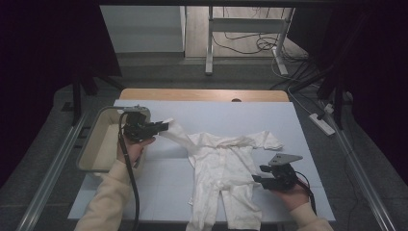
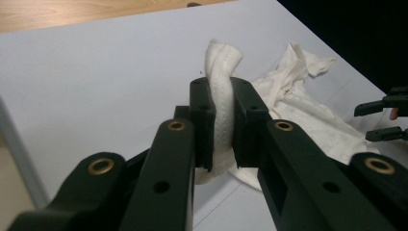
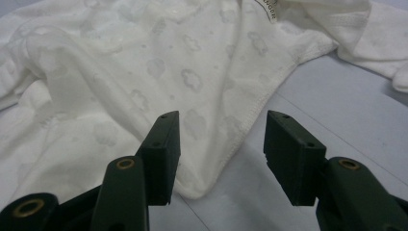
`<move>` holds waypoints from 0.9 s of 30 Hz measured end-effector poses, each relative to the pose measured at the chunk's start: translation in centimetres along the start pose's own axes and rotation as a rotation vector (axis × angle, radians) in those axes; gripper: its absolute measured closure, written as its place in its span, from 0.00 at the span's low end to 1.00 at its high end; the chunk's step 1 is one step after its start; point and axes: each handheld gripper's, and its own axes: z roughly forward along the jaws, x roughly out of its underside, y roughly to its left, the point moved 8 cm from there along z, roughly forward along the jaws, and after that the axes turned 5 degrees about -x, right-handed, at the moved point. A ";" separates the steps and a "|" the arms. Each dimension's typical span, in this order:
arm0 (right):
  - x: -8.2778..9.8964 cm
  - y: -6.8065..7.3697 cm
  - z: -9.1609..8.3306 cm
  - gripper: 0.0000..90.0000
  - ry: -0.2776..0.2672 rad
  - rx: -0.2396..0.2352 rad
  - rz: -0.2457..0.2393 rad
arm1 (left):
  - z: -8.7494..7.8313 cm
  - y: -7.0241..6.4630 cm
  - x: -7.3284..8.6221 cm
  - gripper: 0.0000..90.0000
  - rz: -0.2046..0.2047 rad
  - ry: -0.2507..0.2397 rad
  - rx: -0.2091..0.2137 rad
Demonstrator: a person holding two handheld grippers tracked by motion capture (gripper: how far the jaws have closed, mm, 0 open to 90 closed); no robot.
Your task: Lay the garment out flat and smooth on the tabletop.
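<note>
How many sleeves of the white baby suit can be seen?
2. One sleeve is pinched in the left gripper; the other sleeve lies flat on the table, pointing right.

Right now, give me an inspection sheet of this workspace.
Surface: white sheet over a wooden table.
Job's things: white baby suit spread flat, one sleeve pulled out to the side.
Clutter: beige bin at the table's left edge.
Grippers: left gripper shut on the sleeve; right gripper open, its jaws either side of the suit's edge, not pressing it.
Cables: gripper cable along the left forearm; loose wires on the floor behind.
Surroundings: white frame legs beyond the table, power strip on the floor at right.
</note>
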 end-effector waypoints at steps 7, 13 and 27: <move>0.0 0.0 0.0 0.53 0.005 0.000 -0.001 | -0.5 1.1 0.0 0.87 -0.030 -0.013 -0.016; 0.0 0.0 0.0 0.52 0.000 0.002 0.000 | -0.7 1.7 0.3 0.87 -0.046 -0.009 -0.025; 0.0 -0.1 -0.1 0.52 0.000 0.002 -0.002 | -1.5 2.3 0.2 0.57 -0.053 -0.028 -0.115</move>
